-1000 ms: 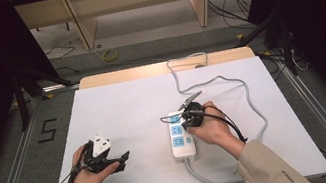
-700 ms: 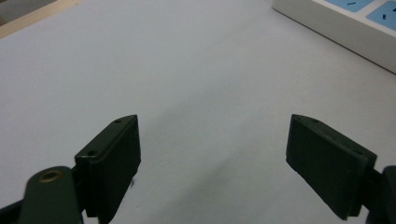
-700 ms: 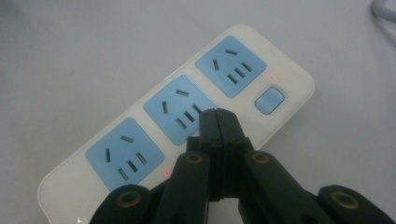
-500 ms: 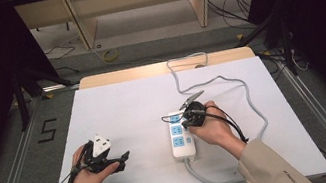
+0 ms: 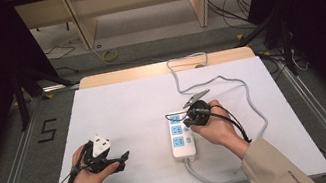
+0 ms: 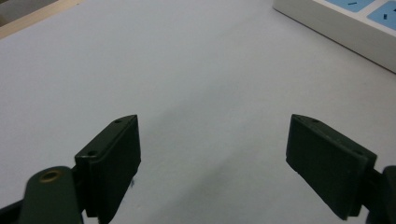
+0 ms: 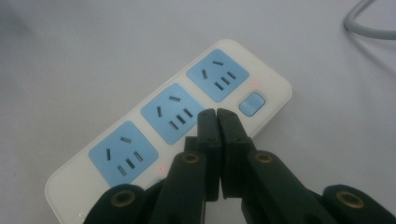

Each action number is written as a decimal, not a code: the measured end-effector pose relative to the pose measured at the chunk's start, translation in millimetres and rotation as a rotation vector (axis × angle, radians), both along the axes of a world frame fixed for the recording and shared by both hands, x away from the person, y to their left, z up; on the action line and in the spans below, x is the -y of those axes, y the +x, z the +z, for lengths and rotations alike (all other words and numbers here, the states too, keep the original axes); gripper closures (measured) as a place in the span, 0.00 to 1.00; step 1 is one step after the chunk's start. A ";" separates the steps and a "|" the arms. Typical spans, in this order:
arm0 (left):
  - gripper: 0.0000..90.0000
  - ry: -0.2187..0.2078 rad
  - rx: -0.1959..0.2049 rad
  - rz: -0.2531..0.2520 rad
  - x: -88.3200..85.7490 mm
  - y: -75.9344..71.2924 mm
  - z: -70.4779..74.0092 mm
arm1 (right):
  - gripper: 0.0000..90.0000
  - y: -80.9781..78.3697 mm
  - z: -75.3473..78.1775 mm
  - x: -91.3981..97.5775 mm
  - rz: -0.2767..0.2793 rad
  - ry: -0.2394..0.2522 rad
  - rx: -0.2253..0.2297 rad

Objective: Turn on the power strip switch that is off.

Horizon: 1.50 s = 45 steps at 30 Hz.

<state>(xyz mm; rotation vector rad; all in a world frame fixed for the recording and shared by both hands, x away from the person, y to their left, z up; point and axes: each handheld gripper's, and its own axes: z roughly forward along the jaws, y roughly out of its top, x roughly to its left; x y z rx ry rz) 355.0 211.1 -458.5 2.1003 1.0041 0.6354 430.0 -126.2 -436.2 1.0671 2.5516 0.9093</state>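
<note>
A white power strip (image 5: 181, 139) with three blue sockets lies on the white table (image 5: 128, 107), right of the middle. In the right gripper view the power strip (image 7: 140, 135) has small red lights lit beside blue switch buttons (image 7: 251, 103). My right gripper (image 5: 186, 124) hovers over the strip. The right gripper (image 7: 217, 114) is shut with nothing between its fingers, tips above the strip's edge near the middle socket. My left gripper (image 5: 123, 158) rests at the table's front left. The left gripper (image 6: 215, 154) is open and empty, facing bare table with the power strip (image 6: 336, 23) farther off.
The strip's grey cable (image 5: 250, 106) loops from its near end around the right hand and runs to the table's far edge. A wooden board (image 5: 113, 77) borders the back of the table. Metal rails flank both sides, and the floor at the left bears a "5" mark (image 5: 47, 130).
</note>
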 end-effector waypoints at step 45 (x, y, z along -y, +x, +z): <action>0.20 0.004 -0.005 0.005 -0.6 0.2 -0.3 | 0.77 -18.2 10.4 44.7 -0.055 0.094 0.045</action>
